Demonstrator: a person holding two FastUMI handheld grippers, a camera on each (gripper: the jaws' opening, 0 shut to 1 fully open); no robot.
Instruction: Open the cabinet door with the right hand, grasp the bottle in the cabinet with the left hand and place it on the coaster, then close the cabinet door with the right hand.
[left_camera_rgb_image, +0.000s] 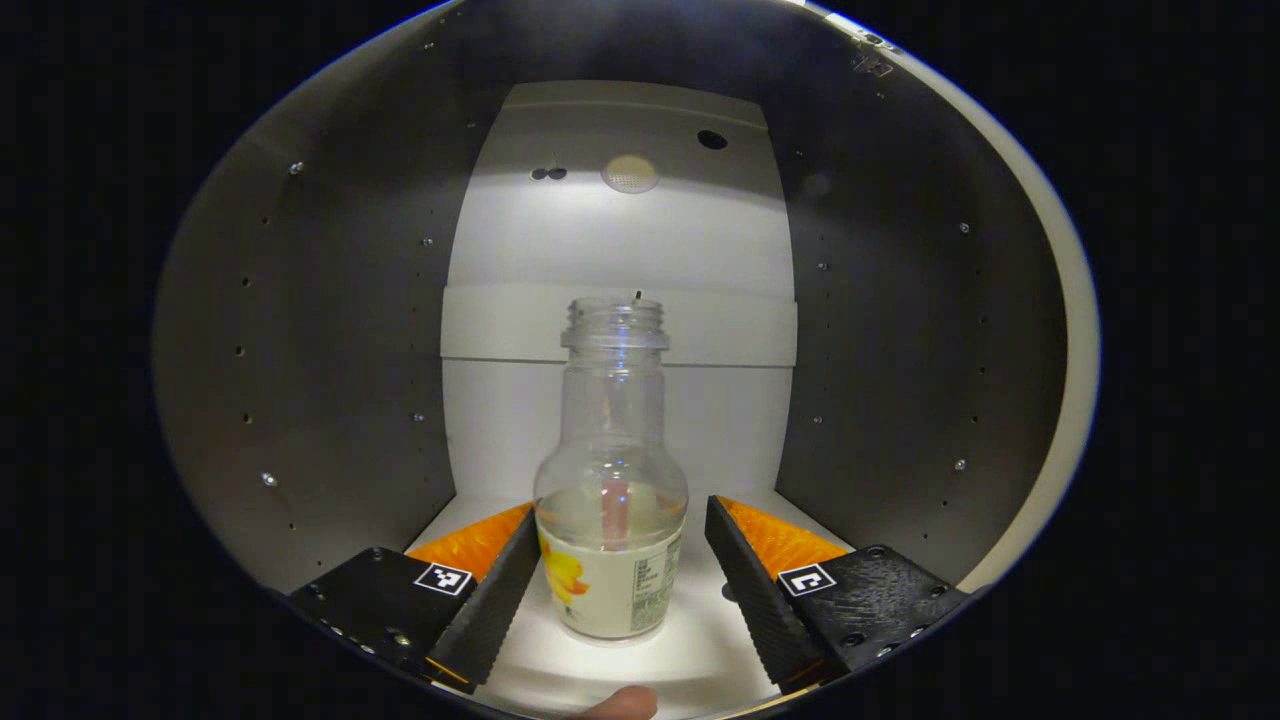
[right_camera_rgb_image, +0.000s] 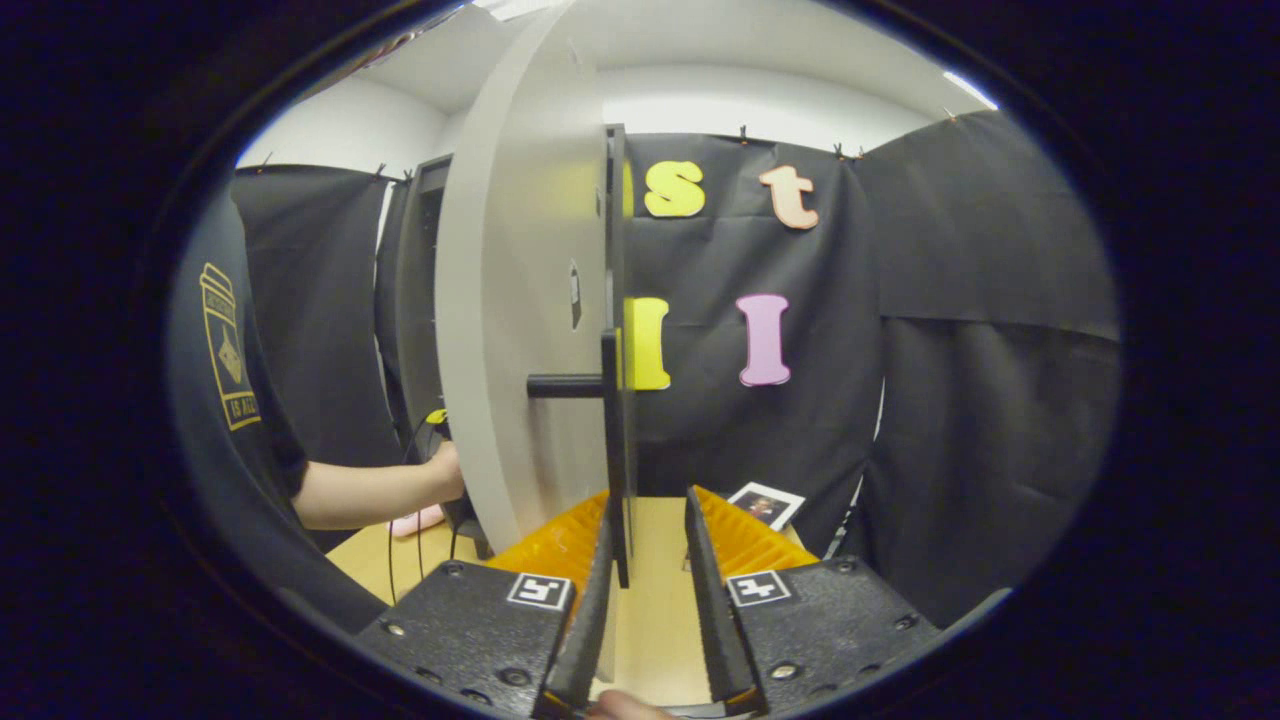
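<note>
A clear, capless bottle (left_camera_rgb_image: 612, 470) with a pale label stands upright on the white cabinet floor (left_camera_rgb_image: 700, 650), inside the cabinet. My left gripper (left_camera_rgb_image: 622, 510) is open with a finger on each side of the bottle's lower body; the left finger is at the glass, the right one a little apart. In the right gripper view the white cabinet door (right_camera_rgb_image: 510, 330) stands swung open, edge-on. The lower end of its black bar handle (right_camera_rgb_image: 617, 300) sits between the fingers of my right gripper (right_camera_rgb_image: 648, 498), beside the left finger, with a gap to the right one.
Dark side walls (left_camera_rgb_image: 330, 380) of the cabinet close in on both sides, and the white back wall (left_camera_rgb_image: 620, 250) has a cross rail. A person's forearm (right_camera_rgb_image: 370, 495) reaches behind the door over a pink flat thing (right_camera_rgb_image: 415, 520). A small card (right_camera_rgb_image: 765, 503) lies on the wooden table (right_camera_rgb_image: 650, 620).
</note>
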